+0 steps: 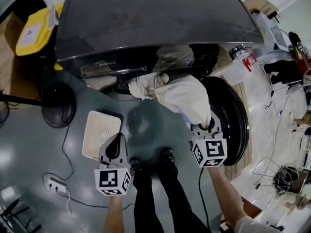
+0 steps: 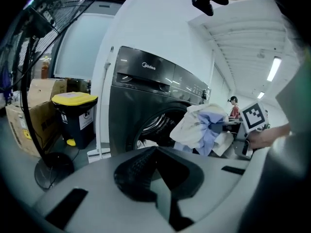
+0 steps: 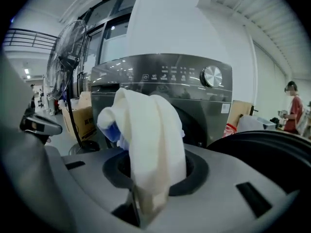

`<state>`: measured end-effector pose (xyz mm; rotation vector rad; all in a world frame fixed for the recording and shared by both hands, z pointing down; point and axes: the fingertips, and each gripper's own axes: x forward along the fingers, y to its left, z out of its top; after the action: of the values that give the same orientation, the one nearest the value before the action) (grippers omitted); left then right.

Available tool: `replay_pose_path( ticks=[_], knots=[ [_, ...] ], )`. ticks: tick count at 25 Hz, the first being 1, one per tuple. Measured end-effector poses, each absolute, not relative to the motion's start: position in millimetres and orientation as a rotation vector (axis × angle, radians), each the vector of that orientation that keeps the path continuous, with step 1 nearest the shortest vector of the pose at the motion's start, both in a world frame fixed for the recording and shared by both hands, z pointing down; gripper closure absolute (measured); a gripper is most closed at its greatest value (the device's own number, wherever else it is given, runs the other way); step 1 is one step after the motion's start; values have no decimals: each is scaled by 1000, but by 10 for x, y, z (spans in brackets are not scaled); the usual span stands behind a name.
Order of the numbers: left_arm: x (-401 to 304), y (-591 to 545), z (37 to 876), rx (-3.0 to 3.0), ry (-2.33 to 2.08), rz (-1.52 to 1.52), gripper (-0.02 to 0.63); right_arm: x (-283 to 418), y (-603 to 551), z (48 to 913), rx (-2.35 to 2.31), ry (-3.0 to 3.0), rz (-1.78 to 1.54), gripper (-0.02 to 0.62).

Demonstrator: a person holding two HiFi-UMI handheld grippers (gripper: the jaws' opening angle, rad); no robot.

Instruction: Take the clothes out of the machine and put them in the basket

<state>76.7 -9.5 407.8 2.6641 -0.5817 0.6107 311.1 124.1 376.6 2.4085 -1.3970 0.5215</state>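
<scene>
— Clamping narrowly on the clothes, your right gripper is pinching one soft fold; the rest is draping ahead toward the machine.
— Light, limp, probably sagging: you're gripping bunched cloth sensibly. Your left gripper is hanging closed, empty, basket just beside it.

Cream cloth hides the right tool's tips.

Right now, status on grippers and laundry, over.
Right gripper shut on white garment at washing machine mouth. Left gripper shut, empty. White basket by left gripper; open door beside right gripper.
</scene>
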Motion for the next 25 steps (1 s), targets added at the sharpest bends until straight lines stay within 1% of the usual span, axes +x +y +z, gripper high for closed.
replay_pose_path(
  ticks=[7, 12, 25],
  knots=[
    [263, -324, 4094, 2614, -739, 555, 589, 2515, 961, 3713, 2286, -1544, 487, 457],
    [-346, -400, 4236, 2531, -880, 579, 589, 1813, 586, 3868, 2113, -1729, 489, 457],
    [-1958, -540, 4478, 2329, -1236, 518, 589, -130, -194, 4387, 1691, -2100, 501, 456]
  ],
)
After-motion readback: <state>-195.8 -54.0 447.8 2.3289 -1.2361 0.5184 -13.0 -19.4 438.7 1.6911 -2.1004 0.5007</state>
